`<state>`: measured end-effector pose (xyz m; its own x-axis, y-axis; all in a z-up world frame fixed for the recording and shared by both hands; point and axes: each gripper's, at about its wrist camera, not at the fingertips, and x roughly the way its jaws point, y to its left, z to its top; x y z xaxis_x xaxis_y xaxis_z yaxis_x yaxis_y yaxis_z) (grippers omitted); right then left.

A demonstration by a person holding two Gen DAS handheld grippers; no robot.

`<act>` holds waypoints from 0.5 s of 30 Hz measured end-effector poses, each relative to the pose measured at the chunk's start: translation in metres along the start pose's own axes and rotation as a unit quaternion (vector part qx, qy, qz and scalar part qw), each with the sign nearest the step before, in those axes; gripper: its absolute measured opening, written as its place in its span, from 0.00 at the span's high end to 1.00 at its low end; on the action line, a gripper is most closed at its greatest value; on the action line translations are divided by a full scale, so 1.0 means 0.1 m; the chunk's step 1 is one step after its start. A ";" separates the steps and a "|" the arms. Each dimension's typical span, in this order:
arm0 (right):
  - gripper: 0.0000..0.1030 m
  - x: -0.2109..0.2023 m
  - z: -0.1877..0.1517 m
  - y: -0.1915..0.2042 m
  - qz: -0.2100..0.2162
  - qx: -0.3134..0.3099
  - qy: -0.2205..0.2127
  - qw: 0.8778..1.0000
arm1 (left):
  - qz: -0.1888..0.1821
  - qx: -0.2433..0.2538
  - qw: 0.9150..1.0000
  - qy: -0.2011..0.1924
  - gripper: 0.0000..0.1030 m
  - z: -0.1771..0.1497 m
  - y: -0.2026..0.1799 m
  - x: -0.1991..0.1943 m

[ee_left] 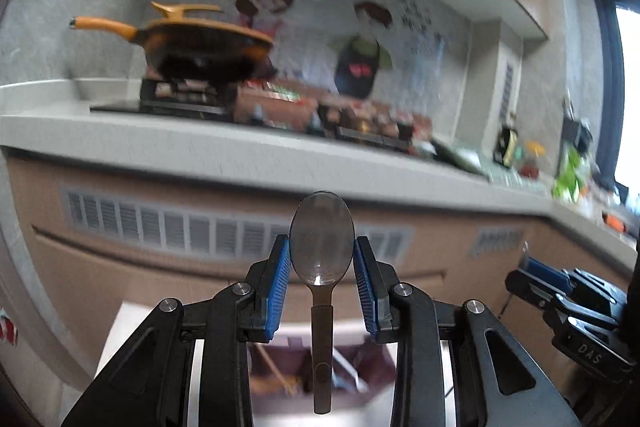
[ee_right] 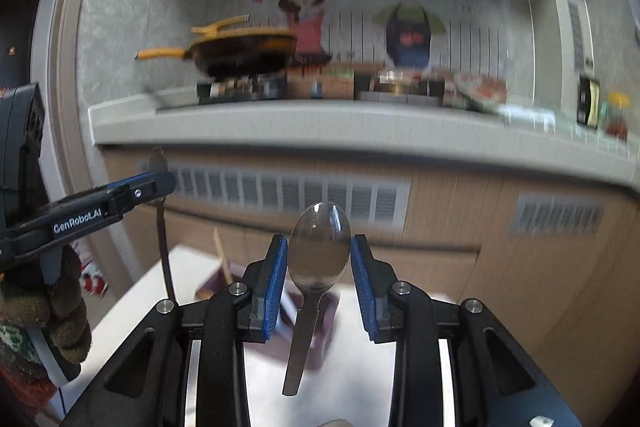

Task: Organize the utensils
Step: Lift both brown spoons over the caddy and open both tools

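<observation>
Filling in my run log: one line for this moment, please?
left hand-held gripper: shut on dark translucent plastic spoon | right hand-held gripper: shut on shiny metal spoon | bowls up, handles hanging

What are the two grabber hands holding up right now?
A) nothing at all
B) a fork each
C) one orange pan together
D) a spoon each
D: the left gripper pinches a dark spoon by its bowl between its blue pads, and the right gripper pinches a shiny metal spoon the same way, both handles hanging down; the orange pan sits on the stove behind.
</observation>
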<state>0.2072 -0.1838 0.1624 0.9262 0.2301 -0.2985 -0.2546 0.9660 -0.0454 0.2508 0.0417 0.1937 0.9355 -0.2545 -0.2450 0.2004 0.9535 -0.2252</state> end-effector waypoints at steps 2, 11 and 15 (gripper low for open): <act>0.71 0.06 0.12 -0.02 -0.005 -0.001 -0.006 1.000 | -0.006 -0.017 1.000 -0.022 0.68 0.09 0.11 0.04; 0.71 0.51 0.22 -0.11 0.013 0.031 -0.004 0.999 | -0.016 -0.040 0.998 -0.047 0.68 0.03 0.44 0.29; 0.71 0.80 0.11 -0.05 0.022 0.037 0.013 0.999 | -0.023 -0.031 0.999 -0.038 0.68 -0.18 0.48 0.43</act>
<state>0.2859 -0.1693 0.1488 0.9070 0.2696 -0.3234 -0.2722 0.9615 0.0382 0.2953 0.0734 0.1560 0.9457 -0.2820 -0.1616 0.2270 0.9289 -0.2926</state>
